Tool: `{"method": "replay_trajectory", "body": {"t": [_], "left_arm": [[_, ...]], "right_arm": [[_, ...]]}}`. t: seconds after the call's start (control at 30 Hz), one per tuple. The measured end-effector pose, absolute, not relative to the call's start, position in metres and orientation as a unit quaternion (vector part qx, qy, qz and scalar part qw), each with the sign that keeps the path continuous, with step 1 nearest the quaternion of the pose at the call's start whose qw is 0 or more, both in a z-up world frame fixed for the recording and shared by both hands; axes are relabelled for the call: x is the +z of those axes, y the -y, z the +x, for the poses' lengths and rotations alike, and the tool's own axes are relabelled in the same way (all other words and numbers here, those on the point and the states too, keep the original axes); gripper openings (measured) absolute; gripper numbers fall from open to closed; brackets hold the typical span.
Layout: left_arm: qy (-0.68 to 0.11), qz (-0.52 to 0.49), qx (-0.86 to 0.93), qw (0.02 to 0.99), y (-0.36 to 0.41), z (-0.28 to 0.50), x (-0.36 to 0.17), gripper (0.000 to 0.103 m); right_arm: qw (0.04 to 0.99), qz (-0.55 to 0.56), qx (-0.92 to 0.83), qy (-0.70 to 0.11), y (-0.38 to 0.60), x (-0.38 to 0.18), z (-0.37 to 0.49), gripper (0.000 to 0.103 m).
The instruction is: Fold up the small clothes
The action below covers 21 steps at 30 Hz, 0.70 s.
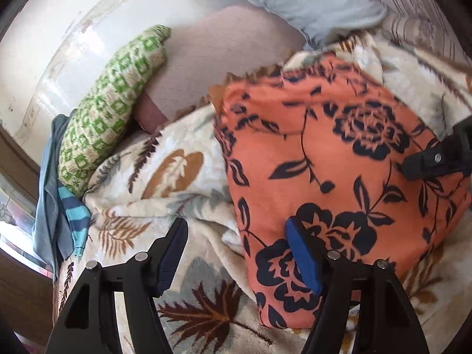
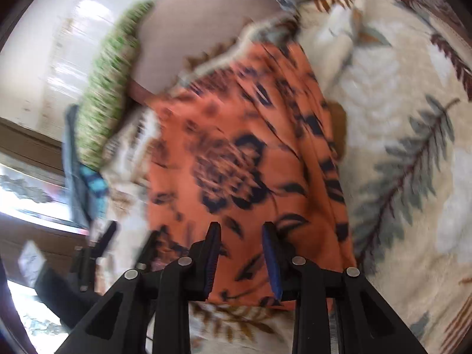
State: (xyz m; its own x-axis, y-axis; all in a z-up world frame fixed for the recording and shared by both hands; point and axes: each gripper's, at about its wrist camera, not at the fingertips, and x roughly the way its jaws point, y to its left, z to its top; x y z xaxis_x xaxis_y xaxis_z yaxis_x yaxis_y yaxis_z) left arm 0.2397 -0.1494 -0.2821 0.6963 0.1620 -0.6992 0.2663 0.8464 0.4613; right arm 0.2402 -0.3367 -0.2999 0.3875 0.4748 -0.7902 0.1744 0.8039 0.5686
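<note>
Left gripper (image 1: pixel 236 247) – my jaws stand wide apart, nothing between the blue pads. Its left finger hangs over the cream plush blanket with brown and grey leaf print (image 1: pixel 165 183); the right finger (image 1: pixel 303 259) sits over the near-left edge of the orange garment with the dark navy flower print (image 1: pixel 318 153). I can't tell whether that pad touches the fabric or only overlaps it in view.

Right gripper (image 2: pixel 242 253) – jaws set narrow but parted, orange cloth showing through the gap. The pads don't press on anything I can see. Its view is motion-blurred, so fine contact is unclear. In the left wrist view its black tip (image 1: pixel 436 159) pokes in from the right edge, over the garment's right side.

The garment lies spread on the blanket, roughly flat with a few soft creases, its far edge near the blanket's fringed border. In the right wrist view it (image 2: pixel 236 153) runs as a long strip from the grippers away toward that border.

Elsewhere:
- green-and-cream checked cushion (image 1: pixel 115 106) beyond the blanket to the left, leaning along the white wall (image 1: pixel 59 44)
- grey-blue cloth with a turquoise-and-navy striped piece (image 1: pixel 67 206) draped at the bed's left edge, just below the cushion
- pale blue pillow (image 1: pixel 295 0) at the far end, on the plain pinkish-beige sheet (image 1: pixel 212 59)

The left gripper also shows in the right wrist view, low left (image 2: pixel 126 242), blurred.
</note>
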Motion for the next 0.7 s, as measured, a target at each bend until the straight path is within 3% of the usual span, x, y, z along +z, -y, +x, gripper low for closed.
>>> {"method": "replay_trajectory", "body": {"t": [0.27, 0.57, 0.63, 0.67, 0.7], "left_arm": [[-0.413, 0.217, -0.024, 0.884, 0.140, 0.231, -0.254, 0.070], [-0.363, 0.188, -0.012, 0.913, 0.124, 0.187, -0.195, 0.072], [-0.347, 0.190, -0.010, 0.918, 0.120, 0.180, -0.183, 0.073], [-0.340, 0.192, -0.008, 0.921, 0.118, 0.176, -0.178, 0.073], [-0.333, 0.191, -0.006, 0.923, 0.117, 0.172, -0.173, 0.073]], "right_arm": [[0.794, 0.284, 0.104, -0.527, 0.330, -0.290, 0.233, 0.032], [0.856, 0.302, 0.119, -0.401, 0.332, -0.232, 0.190, 0.033], [0.867, 0.301, 0.116, -0.381, 0.327, -0.224, 0.185, 0.045], [0.870, 0.301, 0.117, -0.372, 0.326, -0.220, 0.181, 0.064], [0.874, 0.303, 0.119, -0.360, 0.324, -0.216, 0.178, 0.069]]}}
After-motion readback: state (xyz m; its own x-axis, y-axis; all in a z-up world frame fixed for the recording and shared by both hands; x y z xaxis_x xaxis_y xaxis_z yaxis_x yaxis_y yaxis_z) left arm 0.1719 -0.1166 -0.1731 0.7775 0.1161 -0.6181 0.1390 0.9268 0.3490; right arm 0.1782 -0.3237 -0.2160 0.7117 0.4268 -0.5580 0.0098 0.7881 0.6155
